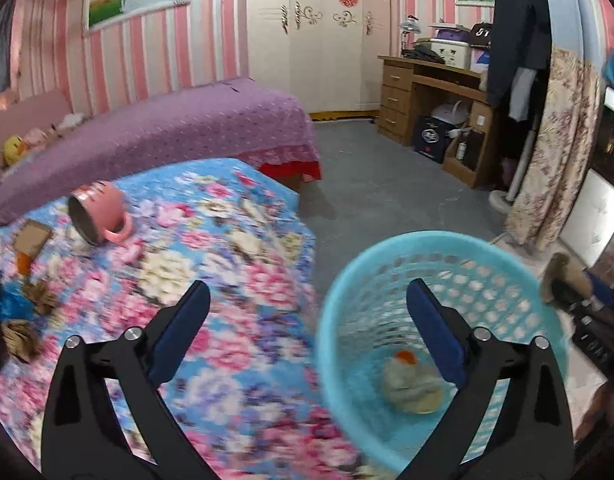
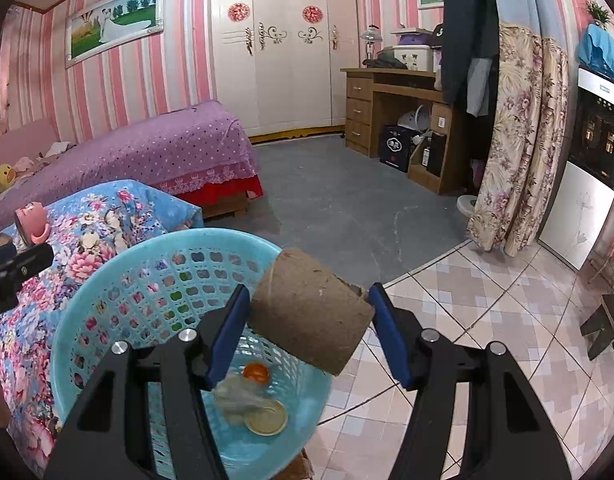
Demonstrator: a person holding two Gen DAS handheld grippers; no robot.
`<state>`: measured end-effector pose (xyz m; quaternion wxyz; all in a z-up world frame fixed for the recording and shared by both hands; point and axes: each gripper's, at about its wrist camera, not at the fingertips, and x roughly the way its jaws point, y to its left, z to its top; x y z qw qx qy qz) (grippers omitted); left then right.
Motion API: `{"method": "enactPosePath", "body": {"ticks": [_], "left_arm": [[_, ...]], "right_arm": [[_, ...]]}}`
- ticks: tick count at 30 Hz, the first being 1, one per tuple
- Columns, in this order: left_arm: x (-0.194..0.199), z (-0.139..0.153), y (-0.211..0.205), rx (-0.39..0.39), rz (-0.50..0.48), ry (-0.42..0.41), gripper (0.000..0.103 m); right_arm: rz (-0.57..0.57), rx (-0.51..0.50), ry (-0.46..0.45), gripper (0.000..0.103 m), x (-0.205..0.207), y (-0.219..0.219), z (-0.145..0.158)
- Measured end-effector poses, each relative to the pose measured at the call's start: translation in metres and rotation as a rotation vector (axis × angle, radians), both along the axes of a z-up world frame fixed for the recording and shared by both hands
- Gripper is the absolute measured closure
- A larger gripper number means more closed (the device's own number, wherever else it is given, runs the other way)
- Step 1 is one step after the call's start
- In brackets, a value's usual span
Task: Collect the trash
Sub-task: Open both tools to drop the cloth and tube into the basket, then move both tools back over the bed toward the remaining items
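A light blue plastic basket [image 2: 119,292] stands beside the floral-covered bed; it also shows in the left wrist view [image 1: 347,300]. Inside lie a crumpled white wad [image 2: 237,394], an orange cap [image 2: 255,372] and a round lid [image 2: 266,420]. My right gripper [image 2: 307,322] is shut on a brown cardboard tube [image 2: 311,312], held above the basket's right rim. The tube also shows at the right edge of the left wrist view [image 1: 563,276]. My left gripper [image 1: 307,320] is open and empty, above the bed edge and the basket.
On the floral bedspread [image 1: 227,272] lie a tipped pink mug [image 1: 101,214], a cardboard scrap [image 1: 31,236], blue crumpled trash [image 1: 11,304] and brown paper bits [image 1: 21,340]. A purple bed [image 1: 167,124], a wooden desk [image 2: 387,108] and a floral curtain [image 2: 519,140] stand beyond.
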<state>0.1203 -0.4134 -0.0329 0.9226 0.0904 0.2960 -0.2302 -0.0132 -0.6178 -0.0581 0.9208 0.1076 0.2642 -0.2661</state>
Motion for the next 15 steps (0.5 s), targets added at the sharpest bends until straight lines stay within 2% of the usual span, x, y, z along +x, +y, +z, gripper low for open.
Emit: {"method": "enactPosePath", "body": {"ticks": [9, 14, 15], "left_arm": [[0.006, -0.008, 0.040, -0.009, 0.057, 0.035, 0.006], [0.002, -0.005, 0.060, -0.017, 0.066, 0.026, 0.006], [0.000, -0.003, 0.063, -0.020, 0.068, 0.025, 0.006]], "right_arm": [[0.062, -0.011, 0.013, 0.038, 0.019, 0.023, 0.000], [0.052, -0.041, 0.020, 0.014, 0.023, 0.034, 0.004], [0.049, -0.044, 0.014, 0.012, 0.023, 0.037, 0.006]]}}
